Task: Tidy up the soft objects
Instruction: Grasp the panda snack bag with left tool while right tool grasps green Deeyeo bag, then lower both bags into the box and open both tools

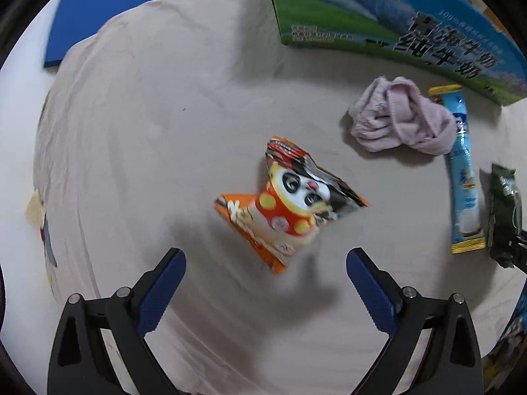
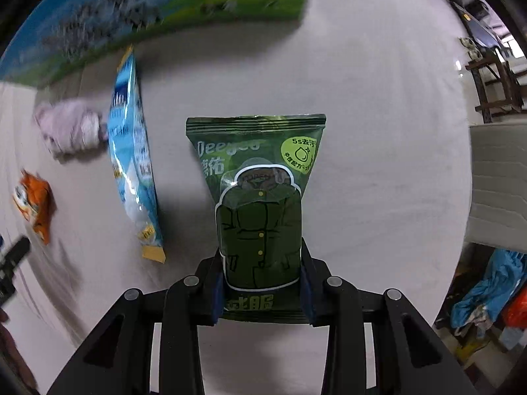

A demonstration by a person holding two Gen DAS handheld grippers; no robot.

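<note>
My left gripper (image 1: 266,258) is open and empty, hovering just short of an orange panda snack bag (image 1: 288,202) lying on the beige sheet. A crumpled pink cloth (image 1: 400,115) lies further right, with a long blue sachet (image 1: 464,177) beside it. My right gripper (image 2: 262,283) is shut on a green wipes pack (image 2: 260,204) and holds it above the sheet; that pack also shows at the right edge of the left wrist view (image 1: 504,210). The right wrist view also shows the blue sachet (image 2: 131,151), the pink cloth (image 2: 69,128) and the orange bag (image 2: 34,205) to the left.
A large blue-and-green milk carton box (image 1: 395,23) stands at the back; it also shows in the right wrist view (image 2: 158,10). A blue flat board (image 1: 85,23) lies at the far left. Beyond the bed's right edge are shelves and a heap of clothes (image 2: 487,296).
</note>
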